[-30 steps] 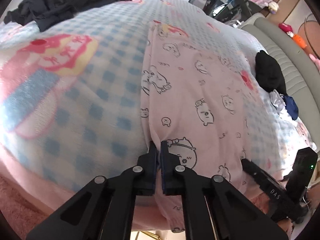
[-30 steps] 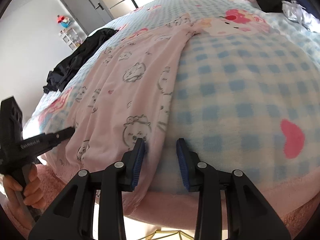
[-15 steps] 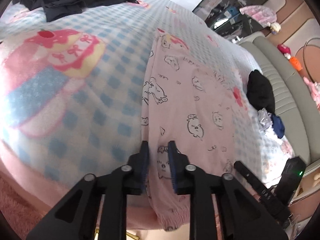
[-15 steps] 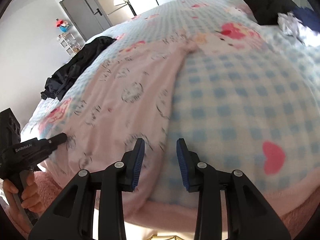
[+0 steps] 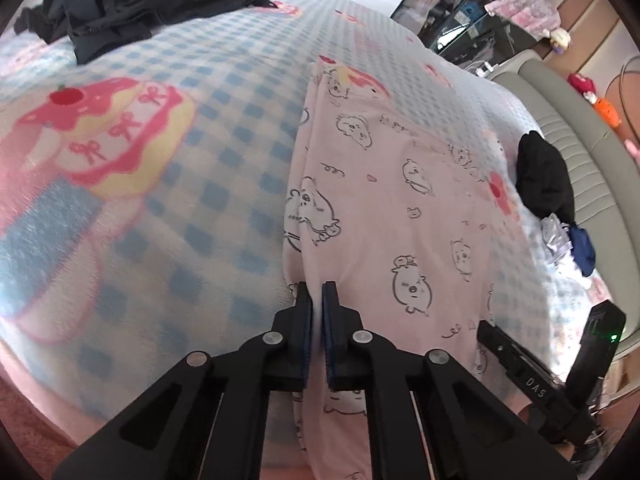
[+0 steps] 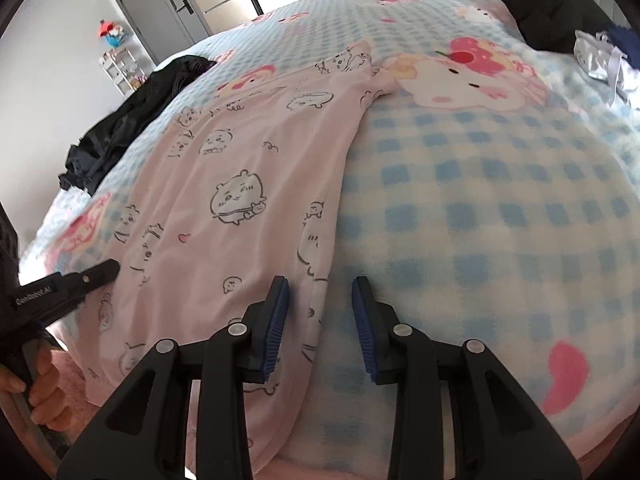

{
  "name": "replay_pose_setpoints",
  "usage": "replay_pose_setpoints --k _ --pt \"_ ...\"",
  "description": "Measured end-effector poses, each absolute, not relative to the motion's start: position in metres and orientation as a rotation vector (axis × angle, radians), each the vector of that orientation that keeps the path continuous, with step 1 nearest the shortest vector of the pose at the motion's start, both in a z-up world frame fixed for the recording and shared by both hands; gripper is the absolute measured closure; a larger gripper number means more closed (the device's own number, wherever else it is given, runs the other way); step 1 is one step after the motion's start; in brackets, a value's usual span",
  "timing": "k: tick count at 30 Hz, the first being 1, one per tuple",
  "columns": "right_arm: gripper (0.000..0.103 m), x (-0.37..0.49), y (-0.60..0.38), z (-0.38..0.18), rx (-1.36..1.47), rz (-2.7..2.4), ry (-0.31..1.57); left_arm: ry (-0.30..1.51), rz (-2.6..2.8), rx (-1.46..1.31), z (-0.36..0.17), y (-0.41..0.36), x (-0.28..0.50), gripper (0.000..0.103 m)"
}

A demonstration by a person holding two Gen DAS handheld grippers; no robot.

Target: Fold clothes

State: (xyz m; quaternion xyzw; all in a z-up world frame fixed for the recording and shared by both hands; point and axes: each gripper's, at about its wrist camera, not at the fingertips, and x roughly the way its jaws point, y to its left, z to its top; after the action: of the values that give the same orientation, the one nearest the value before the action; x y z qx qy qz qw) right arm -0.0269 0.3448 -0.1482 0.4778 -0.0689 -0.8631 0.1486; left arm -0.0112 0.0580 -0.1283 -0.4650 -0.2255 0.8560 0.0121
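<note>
A pink garment printed with cartoon animals [image 5: 400, 208] lies flat along the checked bed blanket, its near end hanging over the bed's front edge; it also shows in the right wrist view [image 6: 240, 184]. My left gripper [image 5: 317, 300] is at the garment's left edge with its jaws nearly closed on a thin fold of the pink cloth. My right gripper [image 6: 320, 292] is open, its jaws straddling the garment's right edge just above it. The right gripper also shows in the left wrist view [image 5: 532, 376], and the left gripper in the right wrist view [image 6: 80, 280].
The blue-and-white checked blanket [image 6: 500, 208] with pink cartoon prints covers the bed. A black garment [image 5: 132, 4] lies at the far left, a black item [image 5: 544, 176] and a blue-white heap [image 5: 572, 236] at the right. A grey headboard [image 5: 576, 128] runs beyond.
My left gripper opened briefly half a second ago and has closed again on the garment's left edge. My right gripper stayed open and shifted slightly along the right edge.
</note>
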Motion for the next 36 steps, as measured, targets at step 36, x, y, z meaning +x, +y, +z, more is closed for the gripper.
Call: replay_pose_setpoints --k 36 --pt "0.064 0.032 0.336 -0.119 1.341 -2.469 -0.064 -0.512 2.630 -1.385 -0.106 0.078 0.065 0.075"
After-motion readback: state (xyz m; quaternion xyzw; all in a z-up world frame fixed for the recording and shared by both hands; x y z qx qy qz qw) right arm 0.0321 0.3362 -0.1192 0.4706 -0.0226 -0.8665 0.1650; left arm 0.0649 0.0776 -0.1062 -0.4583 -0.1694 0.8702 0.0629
